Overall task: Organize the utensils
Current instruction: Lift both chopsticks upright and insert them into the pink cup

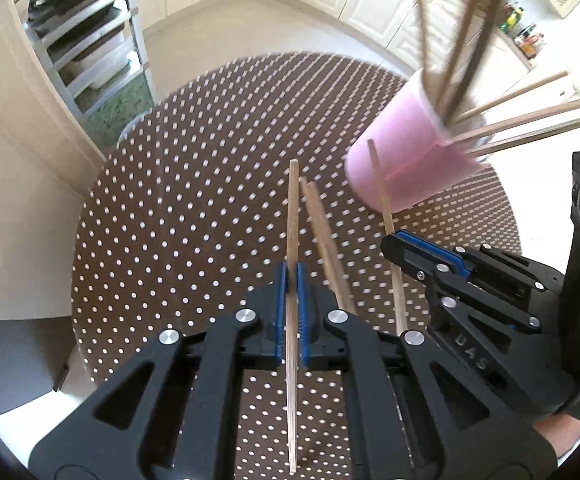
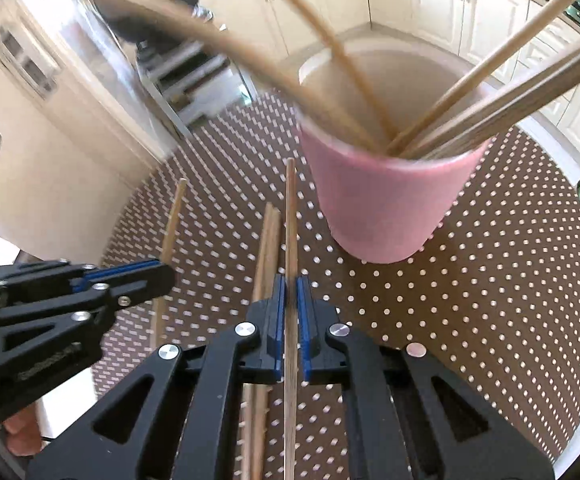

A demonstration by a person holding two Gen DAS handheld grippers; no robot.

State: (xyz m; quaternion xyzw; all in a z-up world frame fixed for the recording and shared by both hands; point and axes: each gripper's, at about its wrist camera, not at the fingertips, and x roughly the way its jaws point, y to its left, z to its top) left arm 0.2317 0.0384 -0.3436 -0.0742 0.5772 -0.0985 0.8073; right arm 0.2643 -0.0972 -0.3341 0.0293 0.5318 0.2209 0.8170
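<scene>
Both our grippers are clamped on a chopstick each: left gripper point(image 1: 291, 280) on one chopstick point(image 1: 292, 208), right gripper point(image 2: 290, 292) on another point(image 2: 290, 216). The pink cup point(image 2: 386, 204) stands near; we should tip each point over its rim before releasing.

Dotted brown table point(image 1: 194, 184), pink cup point(image 1: 406, 160), chopsticks point(image 1: 326, 248)

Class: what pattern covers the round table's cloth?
White dots on brown tablecloth, clearest in the left wrist view.
</scene>
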